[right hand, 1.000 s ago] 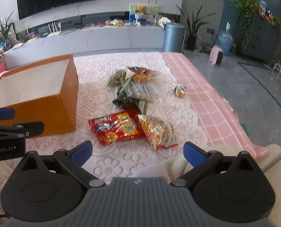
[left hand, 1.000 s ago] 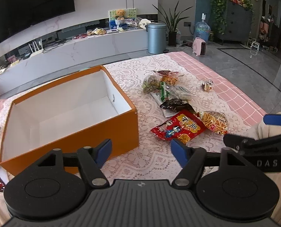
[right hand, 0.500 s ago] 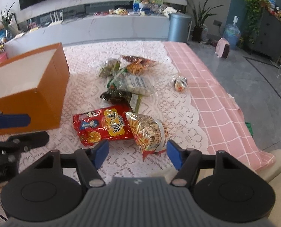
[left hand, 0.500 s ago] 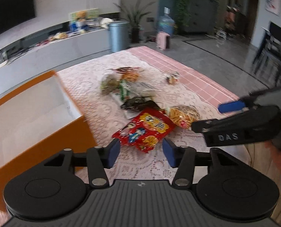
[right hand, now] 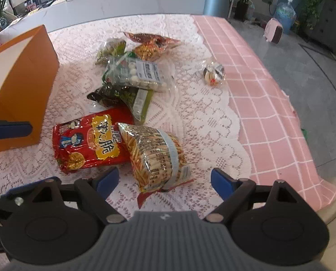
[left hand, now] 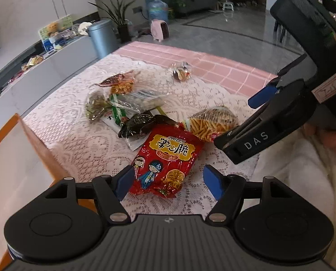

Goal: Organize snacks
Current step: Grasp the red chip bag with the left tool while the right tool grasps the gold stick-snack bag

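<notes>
Left gripper (left hand: 168,181) low in its frame, blue pads spread and just opened wider, straddling the near end of the glossy red snack packet with cartoon figures (left hand: 168,158); pads not pressing it. Right gripper (right hand: 162,180) likewise parted, jaws just widened, framing the clear crinkled bag of yellow snack sticks (right hand: 155,155) at lower centre, nothing clamped.

Risks, as judged:
- Overlapping edges of the red packet and stick bag; lifting one likely to drag or flip the other.
- Slippery film and air-puffed bags; a shallow pinch apt to slide off.
- Two grippers side by side; collision likely on closing in together.
- Loose white lace tablecloth (right hand: 201,117); pads may snag it.

Hard to make out:
- Open orange cardboard box (right hand: 21,85) cut off at left edge, interior mostly unseen.
- Dark green packets under the pile half buried.
- Small clear-wrapped sweet (right hand: 214,73) at upper right too tiny to identify.
</notes>
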